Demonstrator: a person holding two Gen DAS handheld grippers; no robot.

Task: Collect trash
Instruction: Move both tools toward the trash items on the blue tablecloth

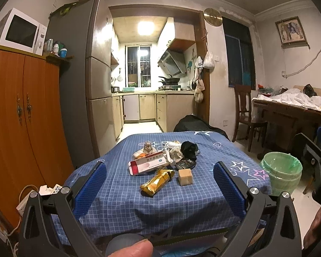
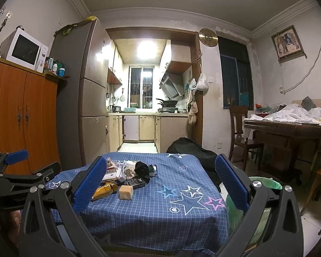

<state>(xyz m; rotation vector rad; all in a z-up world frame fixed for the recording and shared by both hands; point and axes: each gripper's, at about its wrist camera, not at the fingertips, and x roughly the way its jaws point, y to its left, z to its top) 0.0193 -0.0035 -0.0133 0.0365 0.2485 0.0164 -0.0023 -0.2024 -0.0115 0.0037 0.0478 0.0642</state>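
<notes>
Tongs on both my sides hang level above the near edge of the desk, spread wide and holding nothing: left tongs, right tongs. Trash sits heaped mid-desk, bare blue cloth around it. A green-lined bin stands on the floor just beside the desk's right edge.

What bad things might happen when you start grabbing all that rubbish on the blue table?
The gold wrapper and the tan cube lie close together, so the open left gripper might knock the cube while pinching the wrapper. The rest of the trash pile overlaps, so lifting one piece may drag others along. The green-lined bin sits below the table's right edge, so a poorly aimed drop could land on the floor.
</notes>
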